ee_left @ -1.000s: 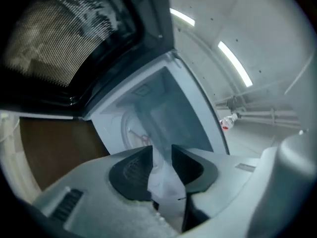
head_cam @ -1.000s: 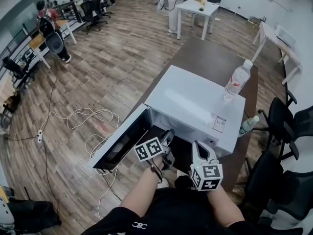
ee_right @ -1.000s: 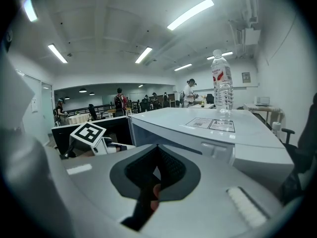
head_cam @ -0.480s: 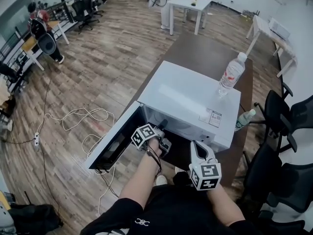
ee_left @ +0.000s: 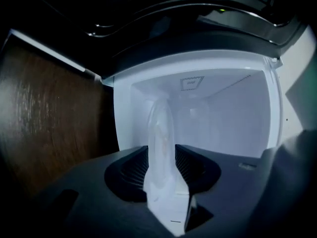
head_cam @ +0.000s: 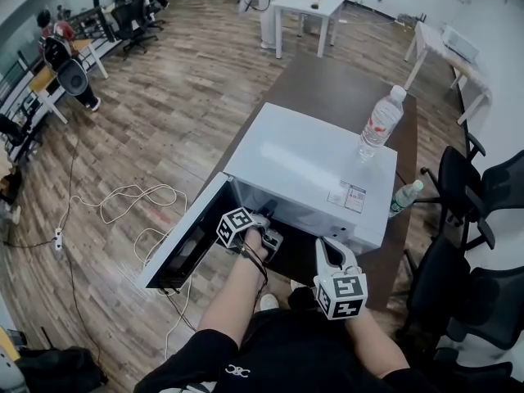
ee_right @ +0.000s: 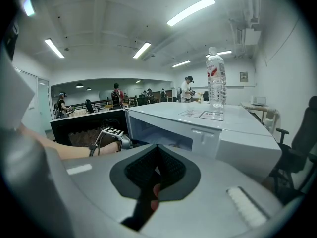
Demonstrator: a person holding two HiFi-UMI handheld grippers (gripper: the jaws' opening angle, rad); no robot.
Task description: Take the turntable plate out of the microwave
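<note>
The white microwave [head_cam: 311, 158] stands on a brown table with its door [head_cam: 184, 240] swung open to the left. My left gripper [head_cam: 268, 219] reaches into the cavity. In the left gripper view the clear glass turntable plate [ee_left: 161, 128] appears edge-on, its rim lying between the two wide-apart jaws of the left gripper [ee_left: 161, 155]; a firm pinch does not show. My right gripper [head_cam: 329, 250] hangs in front of the microwave's right side, shut and empty, and in its own view the right gripper [ee_right: 157, 150] has its pads together.
A water bottle [head_cam: 377, 125] stands on the microwave's top near the right rear. A second bottle [head_cam: 405, 196] lies on the table to its right. Black office chairs [head_cam: 467, 187] crowd the right side. Cables [head_cam: 123, 199] trail on the wooden floor at left.
My left gripper has dropped and pushed forward into the microwave opening while rolling, and its marker cube now faces another way. The right gripper has stayed where it was.
</note>
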